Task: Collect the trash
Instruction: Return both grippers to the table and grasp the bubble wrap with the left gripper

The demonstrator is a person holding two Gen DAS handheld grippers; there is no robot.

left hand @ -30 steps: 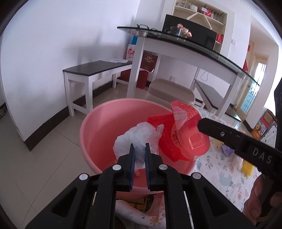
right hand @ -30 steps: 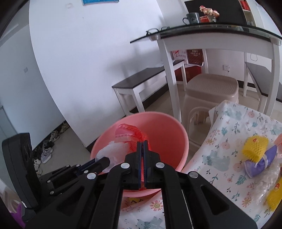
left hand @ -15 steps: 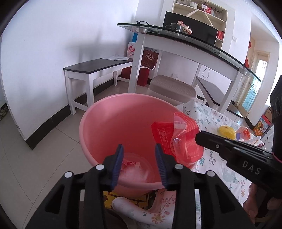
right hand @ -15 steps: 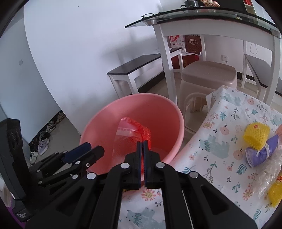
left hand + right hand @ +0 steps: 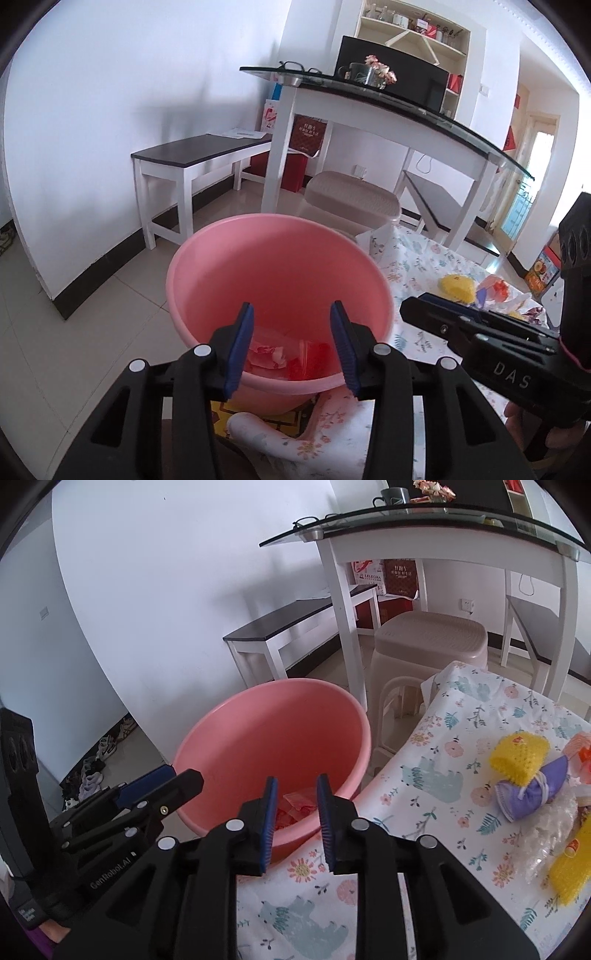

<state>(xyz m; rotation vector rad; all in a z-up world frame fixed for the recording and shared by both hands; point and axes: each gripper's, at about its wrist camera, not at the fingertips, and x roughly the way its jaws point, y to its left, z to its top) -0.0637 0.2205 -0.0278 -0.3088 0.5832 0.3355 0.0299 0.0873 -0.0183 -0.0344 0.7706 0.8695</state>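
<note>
A pink plastic basin (image 5: 229,266) (image 5: 258,716) stands on the floor beside the cloth-covered table. Red and clear plastic wrappers (image 5: 291,354) (image 5: 299,801) lie on its bottom. My left gripper (image 5: 291,336) hangs over the basin's near rim, its jaws opening with nothing between them. My right gripper (image 5: 295,805) hovers over the basin's near edge from the table side, its jaws also opening and empty. On the cloth lie more scraps: a yellow foam net (image 5: 517,753) (image 5: 456,288), a purple cloth piece (image 5: 532,790), a clear crinkled bag (image 5: 550,827) and another yellow net (image 5: 569,871).
The floral tablecloth (image 5: 436,775) covers the table to the right of the basin. A beige plastic stool (image 5: 428,638) stands just behind it. Farther back are a white glass-topped desk (image 5: 369,107) and a dark-topped white bench (image 5: 195,155). Shoes (image 5: 96,771) lie by the wall.
Both grippers have opened. The white bag fell from the left gripper and the red wrapper from the right; both now lie in the basin.
</note>
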